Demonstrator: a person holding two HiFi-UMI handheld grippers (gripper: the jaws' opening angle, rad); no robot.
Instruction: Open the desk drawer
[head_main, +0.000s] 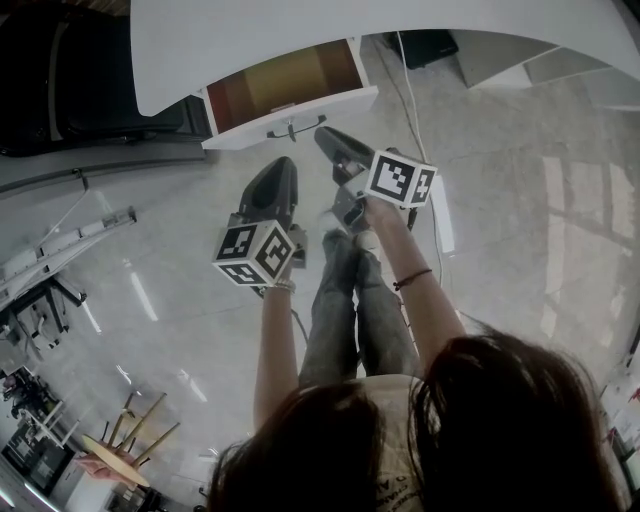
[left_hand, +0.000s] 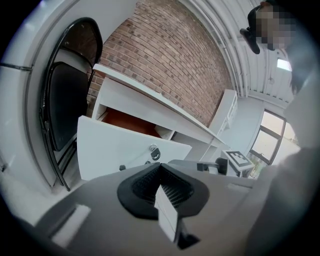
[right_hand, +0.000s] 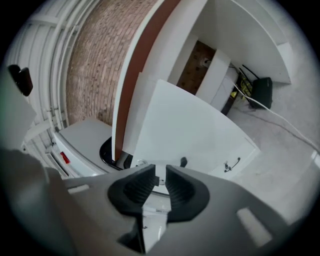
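Observation:
The white desk (head_main: 420, 25) runs across the top of the head view. Its drawer (head_main: 300, 108) stands pulled out, showing a brown inside. A thin dark handle (head_main: 292, 128) sits on the drawer's white front. My right gripper (head_main: 323, 135) has its tips at the handle's right end; its jaws stand open by a narrow gap (right_hand: 159, 172), with white drawer front (right_hand: 190, 130) showing through it. My left gripper (head_main: 283, 165) hangs shut a little short of the drawer, pointing at the drawer front (left_hand: 115, 150) and its lock (left_hand: 153, 150).
A black chair (head_main: 90, 80) stands left of the drawer. A cable (head_main: 410, 90) and a black box (head_main: 425, 45) lie under the desk on the right. A lower cabinet panel has its own handle (right_hand: 231, 165). The person's legs (head_main: 350, 300) stand just behind the grippers.

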